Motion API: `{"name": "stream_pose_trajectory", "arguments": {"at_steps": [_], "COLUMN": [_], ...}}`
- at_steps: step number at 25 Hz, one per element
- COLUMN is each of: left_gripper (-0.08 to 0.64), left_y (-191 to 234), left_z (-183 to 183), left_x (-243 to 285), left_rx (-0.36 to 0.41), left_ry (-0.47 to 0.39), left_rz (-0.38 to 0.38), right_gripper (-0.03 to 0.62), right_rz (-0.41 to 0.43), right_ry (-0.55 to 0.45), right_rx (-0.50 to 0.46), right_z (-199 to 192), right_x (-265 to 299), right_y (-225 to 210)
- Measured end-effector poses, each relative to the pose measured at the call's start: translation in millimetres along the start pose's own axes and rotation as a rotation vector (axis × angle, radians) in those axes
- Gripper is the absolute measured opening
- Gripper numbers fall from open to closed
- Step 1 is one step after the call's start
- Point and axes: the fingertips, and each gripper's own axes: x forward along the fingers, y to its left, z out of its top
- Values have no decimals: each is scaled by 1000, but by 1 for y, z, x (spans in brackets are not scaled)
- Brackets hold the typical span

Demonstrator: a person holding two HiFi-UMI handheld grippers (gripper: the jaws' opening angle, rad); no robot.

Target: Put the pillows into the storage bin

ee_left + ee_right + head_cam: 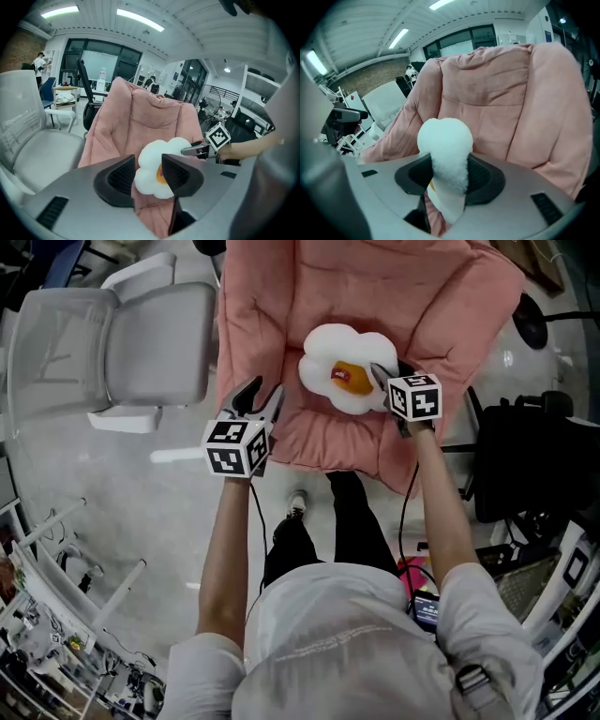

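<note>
A white flower-shaped pillow (pixel 342 367) with a yellow-orange centre is over the seat of a pink padded chair (pixel 281 306). My right gripper (pixel 382 381) is shut on the pillow's right edge; in the right gripper view the white plush (pixel 445 145) is squeezed between the pads and bulges above them. My left gripper (pixel 255 397) is at the pink seat's front left edge, left of the pillow. Its jaws stand partly apart, and nothing is pressed between them. In the left gripper view the pillow (pixel 147 173) and the right gripper (pixel 199 149) show beyond them.
A pale grey office chair (pixel 141 343) stands to the left of the pink chair. A black chair (pixel 525 465) is at the right. Shelving and clutter line the lower left. The person's legs stand on the glossy grey floor (pixel 141 512) below the pink seat.
</note>
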Motion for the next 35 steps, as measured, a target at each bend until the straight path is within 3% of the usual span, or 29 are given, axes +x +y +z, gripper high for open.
{"name": "stream_pose_trajectory", "arguments": {"at_steps": [4,9,17,21,25,35], "left_gripper": [192,192,192,192,192,192], "left_y": [-8,-31,-110,-183,-258,-490], "left_z": [10,25,43,34,-1,-167], "left_x": [-36,-80,-126,-127,-128,-161], "left_rx": [53,128,221,300,362,575], "left_ry": [-31,-78,-114,-84,-34,168], "left_rz": [-26,-94,-246,-394,-498,-810], "right_gripper": [192,193,195,195,196,197], "right_rz": [-43,-98,-212,-337,-422,-700], "right_ry": [-88,-233,-401,-469,-512,-554], "right_rx": [58,216,371,467,550,857], "right_z": [12,14,-32,-92,-162,-434], "right_x": [-50,-135,-290,-373,-441,-613], "right_y": [16,36,60,62,61,89]}}
